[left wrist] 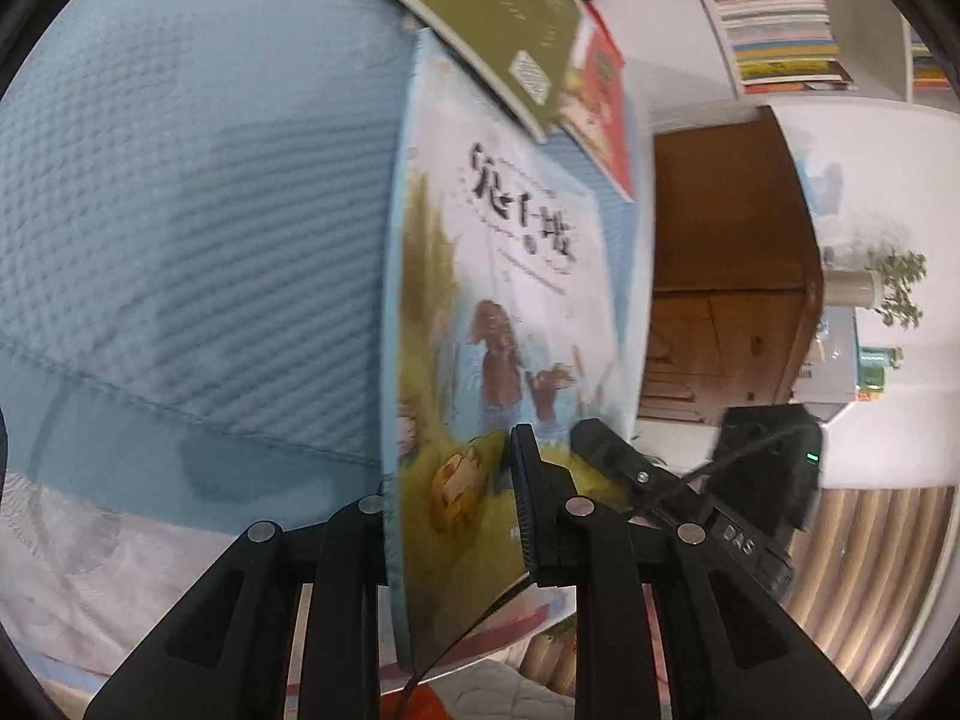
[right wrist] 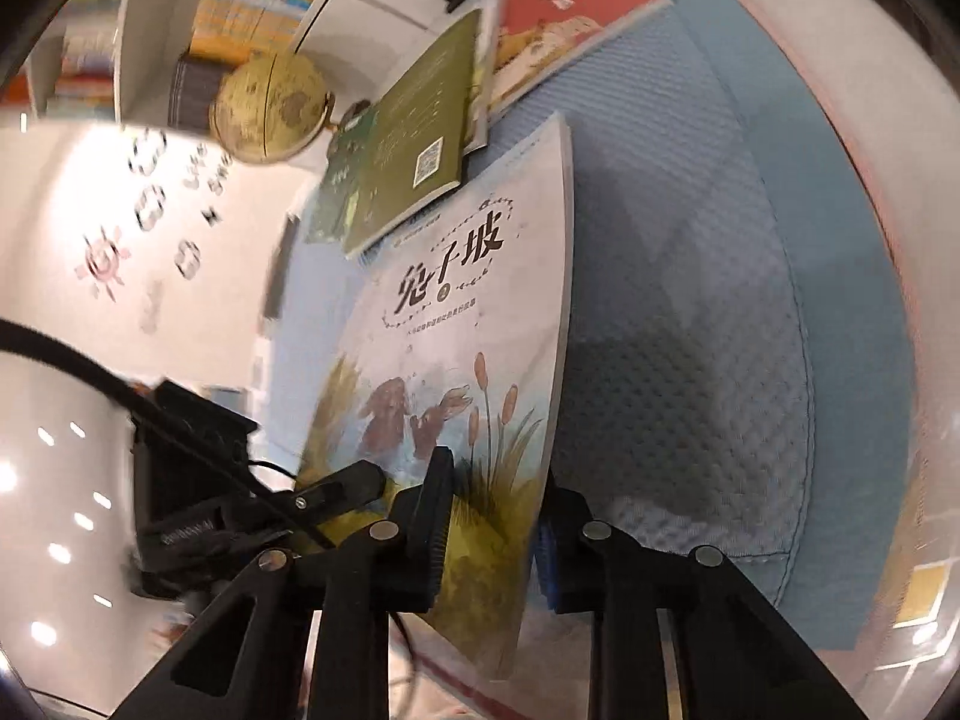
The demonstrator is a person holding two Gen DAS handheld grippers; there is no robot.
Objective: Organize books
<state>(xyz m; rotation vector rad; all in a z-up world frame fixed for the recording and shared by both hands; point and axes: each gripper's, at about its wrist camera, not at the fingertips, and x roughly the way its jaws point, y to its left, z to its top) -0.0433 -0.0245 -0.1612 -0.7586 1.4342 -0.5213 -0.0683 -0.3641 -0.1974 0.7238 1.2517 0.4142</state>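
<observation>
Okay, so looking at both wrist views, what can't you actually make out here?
- Rabbit picture book: its lower edge is hidden by the left gripper in the left wrist view.
- Red book: partly covered by the green book in the right wrist view; cut off by the top edge.
- Shelf books: spines too small and blurred to read, left wrist view.
- Right gripper: its far finger sits behind the cover.

The picture book [right wrist: 456, 324] bears the title "兔子坡" on its cover. The olive-green book [right wrist: 414, 138] carries a QR code; its fine print is illegible. A black device [left wrist: 738, 540] reads "DAS".
</observation>
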